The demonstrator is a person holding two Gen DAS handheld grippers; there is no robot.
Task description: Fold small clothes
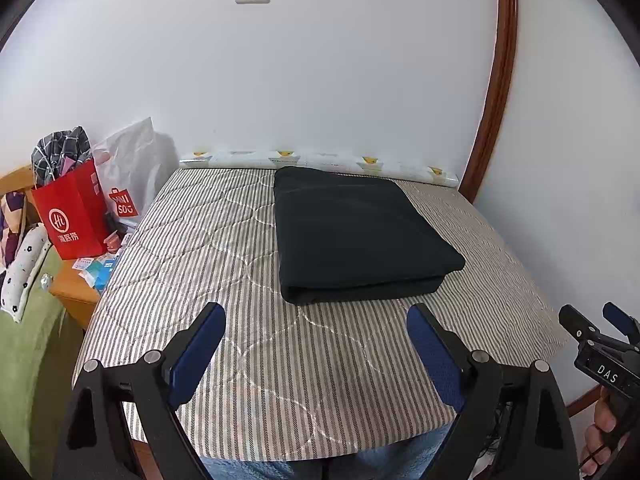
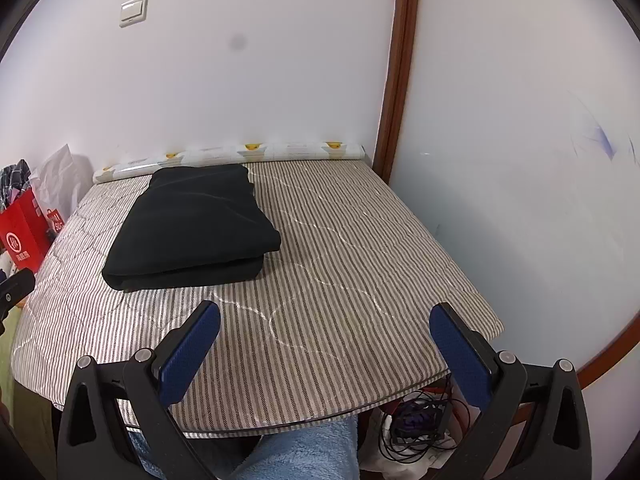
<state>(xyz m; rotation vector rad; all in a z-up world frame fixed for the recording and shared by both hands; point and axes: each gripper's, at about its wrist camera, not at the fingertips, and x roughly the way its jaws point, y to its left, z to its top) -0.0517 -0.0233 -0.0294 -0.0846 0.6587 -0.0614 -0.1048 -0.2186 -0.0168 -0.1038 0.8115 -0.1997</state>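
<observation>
Black garment (image 1: 360, 236), neatly folded flat

We see our left hand-held gripper (image 1: 316, 316) tilted downward with its blue-padded jaws spread wide and nothing between them, our right hand-held gripper (image 2: 325, 316) likewise angled down and agape, and at the left view's edge what seems to be our right hand (image 1: 600, 436) wrapped around its handle.
</observation>
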